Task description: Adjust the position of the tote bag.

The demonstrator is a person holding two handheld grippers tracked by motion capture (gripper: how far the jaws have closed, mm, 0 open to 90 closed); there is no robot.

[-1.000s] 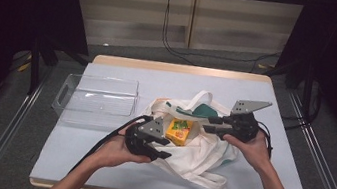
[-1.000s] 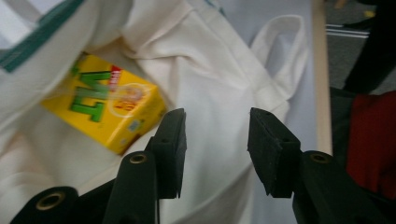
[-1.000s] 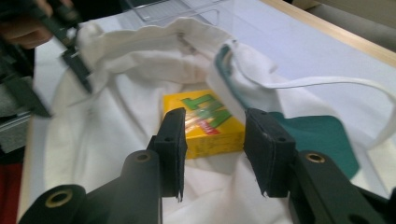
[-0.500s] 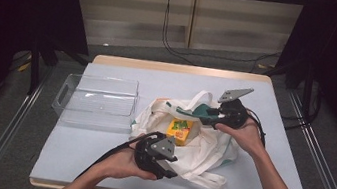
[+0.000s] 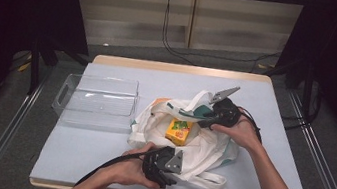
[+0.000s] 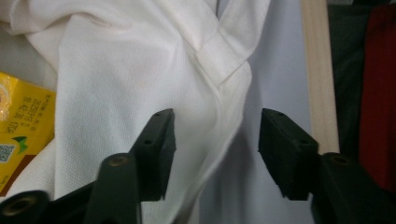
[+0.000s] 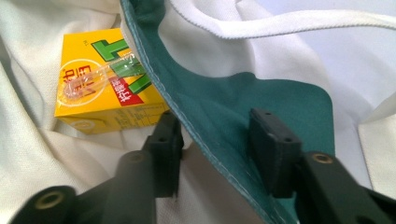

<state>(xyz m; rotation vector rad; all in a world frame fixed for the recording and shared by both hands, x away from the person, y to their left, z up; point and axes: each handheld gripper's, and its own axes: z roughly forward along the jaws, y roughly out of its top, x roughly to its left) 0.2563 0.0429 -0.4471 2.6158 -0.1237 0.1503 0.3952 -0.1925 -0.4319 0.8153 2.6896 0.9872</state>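
White cloth of the tote bag (image 6: pixel 140 84) lies between the spread jaws of my left claw (image 6: pixel 217 140), unpinched, jaws just narrowing; my right claw (image 7: pixel 215 144) straddles the bag's green edge (image 7: pixel 243 107), closing, not yet pinching; yellow juice carton (image 7: pixel 100 88) sits just beyond its left jaw.

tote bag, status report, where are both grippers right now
Left gripper open, fingers astride the white tote bag near edge. Right gripper open, fingers straddling its green panel, jaws just closing. Yellow juice carton inside the mouth. Clear bin off left.
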